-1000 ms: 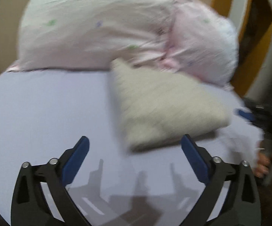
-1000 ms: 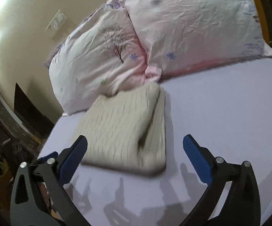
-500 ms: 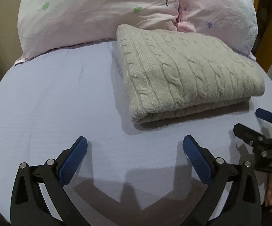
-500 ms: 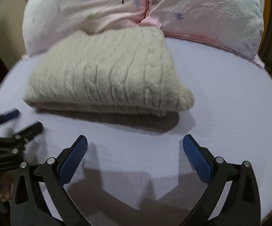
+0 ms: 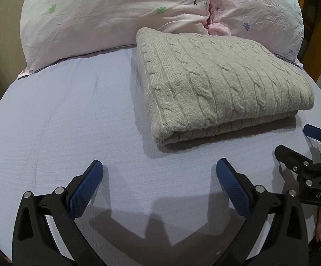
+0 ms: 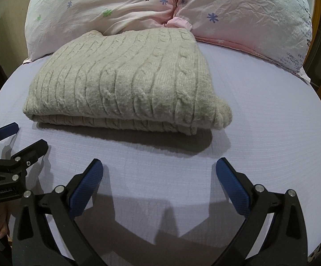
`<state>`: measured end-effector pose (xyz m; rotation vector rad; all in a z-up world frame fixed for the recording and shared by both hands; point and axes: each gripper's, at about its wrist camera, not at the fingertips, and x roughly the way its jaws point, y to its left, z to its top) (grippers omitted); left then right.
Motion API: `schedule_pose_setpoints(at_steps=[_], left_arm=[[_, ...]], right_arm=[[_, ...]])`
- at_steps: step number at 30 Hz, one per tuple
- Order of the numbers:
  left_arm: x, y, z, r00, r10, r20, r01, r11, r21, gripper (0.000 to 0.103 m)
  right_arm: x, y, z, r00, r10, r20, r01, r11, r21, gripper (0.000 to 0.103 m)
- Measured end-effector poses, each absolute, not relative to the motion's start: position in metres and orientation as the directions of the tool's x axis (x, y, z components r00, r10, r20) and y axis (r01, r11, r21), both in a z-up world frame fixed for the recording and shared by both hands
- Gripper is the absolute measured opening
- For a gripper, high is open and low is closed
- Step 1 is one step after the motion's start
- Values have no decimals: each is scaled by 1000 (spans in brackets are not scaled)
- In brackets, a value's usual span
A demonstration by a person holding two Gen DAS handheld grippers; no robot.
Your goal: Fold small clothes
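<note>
A beige cable-knit sweater [image 5: 218, 82] lies folded into a thick rectangle on the lavender bed sheet [image 5: 71, 115], its far edge against the pillows; it also shows in the right wrist view [image 6: 127, 82]. My left gripper [image 5: 159, 173] is open and empty, hovering over bare sheet in front of the sweater's left corner. My right gripper [image 6: 159, 171] is open and empty, in front of the sweater's near edge. The right gripper shows at the right edge of the left wrist view [image 5: 298, 144], and the left gripper at the left edge of the right wrist view [image 6: 22, 139].
Two pink floral pillows [image 5: 120, 11] [image 6: 244, 13] lie side by side behind the sweater. The bed edge falls away at the sides; a wooden frame [image 5: 320, 42] stands to the right. Bare sheet [image 6: 260, 119] lies right of the sweater.
Both grippers have swung from sideways, blurred views to face the folded sweater squarely. They stayed open. The sweater has not moved.
</note>
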<state>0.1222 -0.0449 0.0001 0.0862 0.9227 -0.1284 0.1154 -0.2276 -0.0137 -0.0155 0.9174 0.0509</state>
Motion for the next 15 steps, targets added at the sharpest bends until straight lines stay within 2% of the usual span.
schedule_pose_setpoints(at_steps=[15], left_arm=[[122, -45, 0, 597, -73, -799, 146, 989, 19, 102]], right_arm=[[115, -228, -13, 607, 36, -794, -49, 999, 8, 101]])
